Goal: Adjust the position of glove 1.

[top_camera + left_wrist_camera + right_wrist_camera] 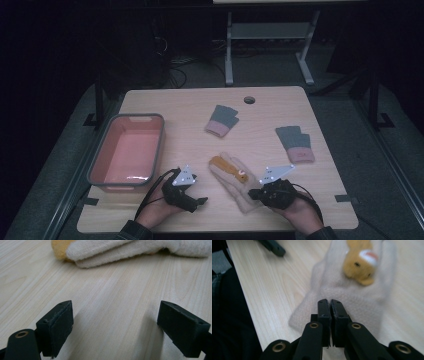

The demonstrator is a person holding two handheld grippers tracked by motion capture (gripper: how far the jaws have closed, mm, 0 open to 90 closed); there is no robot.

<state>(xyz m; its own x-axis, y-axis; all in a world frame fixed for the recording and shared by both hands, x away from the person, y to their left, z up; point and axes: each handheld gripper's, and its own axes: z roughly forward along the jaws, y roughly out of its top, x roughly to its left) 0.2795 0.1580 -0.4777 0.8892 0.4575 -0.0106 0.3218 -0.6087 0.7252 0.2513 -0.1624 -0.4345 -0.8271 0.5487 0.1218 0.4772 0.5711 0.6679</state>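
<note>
From the high view, a cream mitten (235,182) with an orange animal patch is seen lying near the front edge of the wooden table (190,107), between the left gripper (200,201) and the right gripper (254,194). A pink bin (129,152) stands at the left, and two grey gloves (222,120) lie farther back.

In the left gripper view, the jaws are spread wide over bare wood, with nothing held; the mitten lies just ahead.

In the right gripper view, the jaws are pressed together at the mitten's cuff (312,310). Whether fabric is pinched cannot be told. If only fluff is caught, the mitten could slip free when lifted.
</note>
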